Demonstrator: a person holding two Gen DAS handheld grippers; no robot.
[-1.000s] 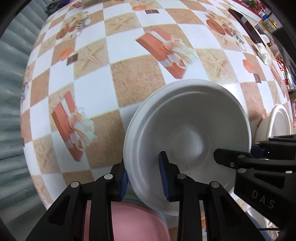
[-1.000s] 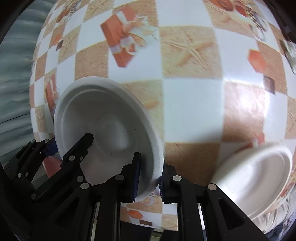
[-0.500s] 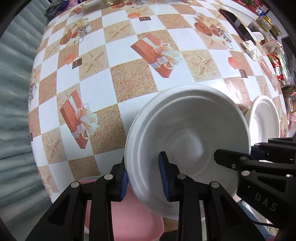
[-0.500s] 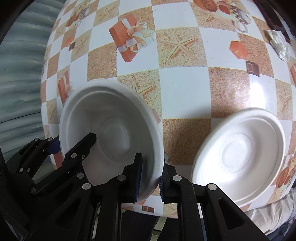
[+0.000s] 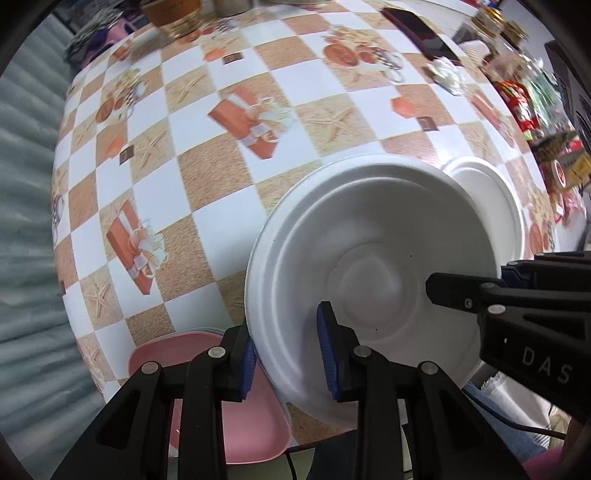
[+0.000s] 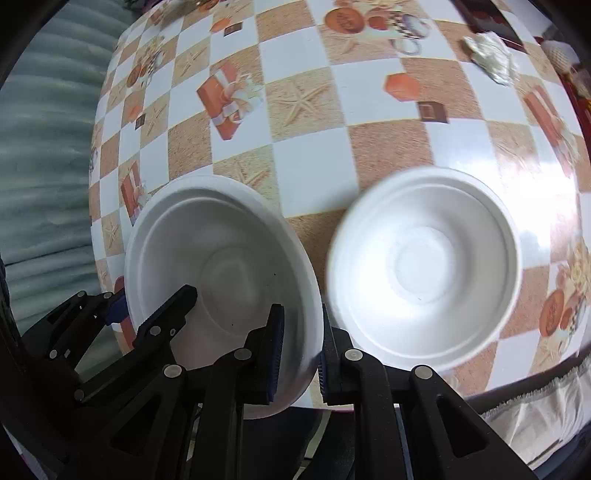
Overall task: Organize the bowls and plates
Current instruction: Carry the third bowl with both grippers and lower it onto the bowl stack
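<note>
Both grippers hold one white foam bowl [image 5: 373, 266] in the air above the table. My left gripper [image 5: 288, 362] is shut on its near-left rim, one blue pad inside and one outside. My right gripper [image 6: 299, 354] is shut on the opposite rim of the same bowl [image 6: 221, 266]; it shows in the left wrist view as a black arm [image 5: 517, 306] at the right. A second white foam bowl [image 6: 424, 273] rests on the table to the right, partly hidden behind the held bowl [image 5: 491, 199] in the left wrist view. A pink plate [image 5: 251, 424] lies under my left gripper at the table's near edge.
The table [image 6: 314, 162] wears a checked cloth printed with starfish and gift boxes. Packets, jars and a dark tray [image 5: 417, 26] crowd its far and right sides. A crumpled wrapper [image 6: 491, 55] lies at the far right. A ribbed grey-green wall [image 5: 26, 221] runs along the left.
Both grippers have lifted the held bowl higher off the table and carried it sideways. The second bowl has come fully into view, and the pink plate shows more.
</note>
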